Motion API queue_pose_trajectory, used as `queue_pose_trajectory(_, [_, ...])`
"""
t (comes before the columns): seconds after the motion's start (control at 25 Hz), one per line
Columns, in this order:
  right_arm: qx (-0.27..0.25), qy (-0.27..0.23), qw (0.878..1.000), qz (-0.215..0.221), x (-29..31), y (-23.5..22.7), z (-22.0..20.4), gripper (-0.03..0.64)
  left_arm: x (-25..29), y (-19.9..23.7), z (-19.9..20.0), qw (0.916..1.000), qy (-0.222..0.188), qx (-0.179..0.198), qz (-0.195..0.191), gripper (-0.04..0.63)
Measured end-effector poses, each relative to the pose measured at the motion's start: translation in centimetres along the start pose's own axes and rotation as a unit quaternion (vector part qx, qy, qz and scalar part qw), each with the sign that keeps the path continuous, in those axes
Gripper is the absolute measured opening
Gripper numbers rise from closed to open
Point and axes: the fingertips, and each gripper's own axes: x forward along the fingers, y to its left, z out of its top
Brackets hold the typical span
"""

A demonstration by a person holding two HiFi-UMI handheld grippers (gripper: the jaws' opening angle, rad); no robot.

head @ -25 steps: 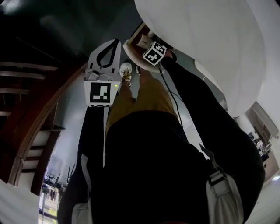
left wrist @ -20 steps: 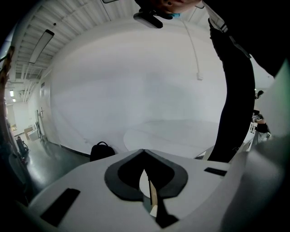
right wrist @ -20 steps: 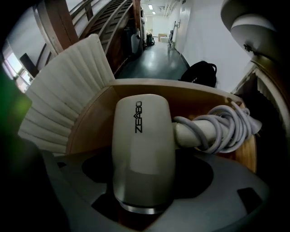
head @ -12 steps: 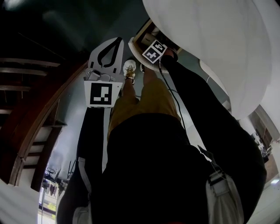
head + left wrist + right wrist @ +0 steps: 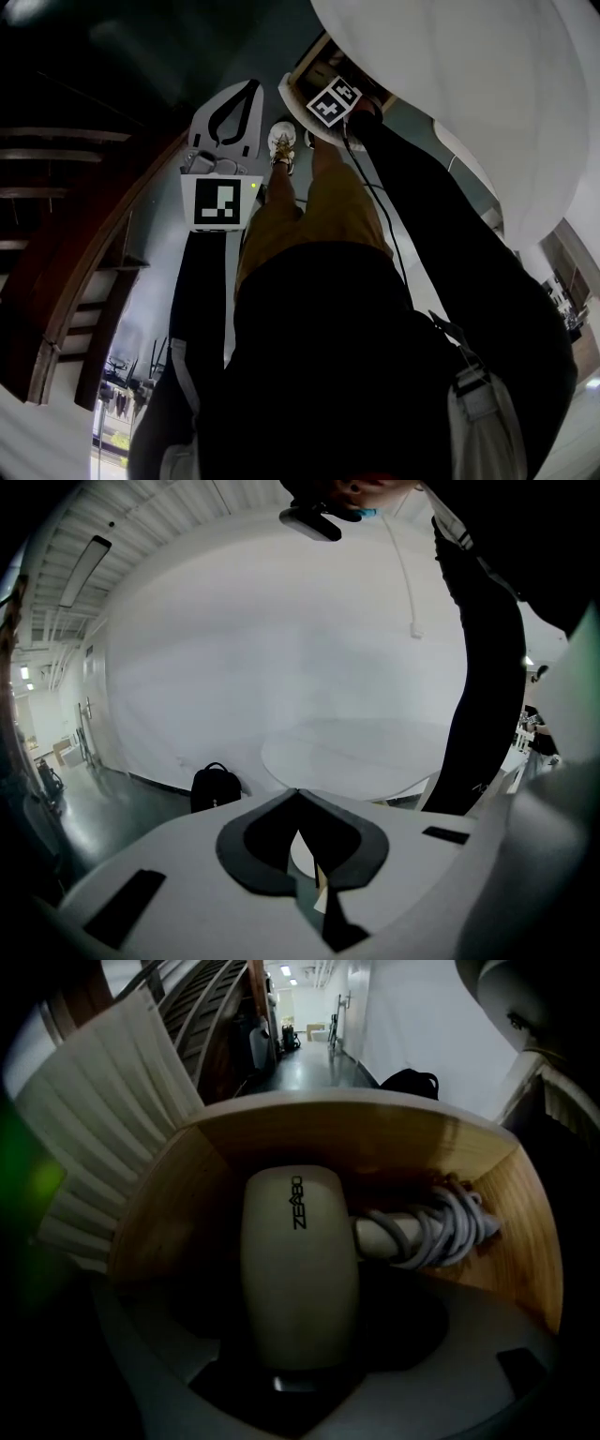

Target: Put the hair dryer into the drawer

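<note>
My right gripper (image 5: 300, 1387) has its fingers clenched on the hair dryer (image 5: 298, 1260), held inside the drawer (image 5: 178, 1213), its cord (image 5: 441, 1227) toward the drawer's right wall. I'd lower it gently, then release. My left gripper (image 5: 298, 803) is closed on nothing.

Right gripper view sits close over the hair dryer (image 5: 300, 1269) inside the drawer (image 5: 178, 1213), whose edge the steeply downward head view also catches; left gripper view faces outward toward a white wall (image 5: 281, 649).

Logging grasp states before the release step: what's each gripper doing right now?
Left gripper: closed, holding nothing.
Right gripper: closed on the hair dryer, which is down inside the drawer.
</note>
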Motion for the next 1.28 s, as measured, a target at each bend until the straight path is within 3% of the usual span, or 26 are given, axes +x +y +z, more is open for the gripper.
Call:
queue_pose_trajectory(0.16, [0.007, -0.004, 1.000, 0.021, -0.5, 0.0, 0.5, 0.365, 0.0, 0.0, -0.2, 1.0000, 0.003, -0.005, 0.001, 0.015])
queue_pose_trajectory(0.44, [0.006, -0.030, 0.999, 0.016, -1.9, 0.1, 1.1, 0.364, -0.2, 0.1, 0.2, 0.9999, -0.012, -0.012, -0.003, 0.015])
queue_pose_trajectory(0.68, [0.017, -0.045, 0.998, 0.029, -3.7, 1.2, 2.0, 0.364, -0.6, 0.5, 0.9, 0.9993, -0.034, 0.004, -0.018, 0.015])
queue_pose_trajectory(0.8, [0.025, -0.043, 0.998, 0.035, -4.6, 1.9, 1.5, 0.364, -0.9, 0.7, 1.5, 0.9986, -0.035, 0.032, -0.024, 0.015])
queue_pose_trajectory(1.28, [0.106, -0.084, 0.991, -0.009, -10.7, 3.1, -0.8, 0.364, -3.0, 1.2, 4.3, 0.9936, -0.082, 0.061, -0.048, 0.015])
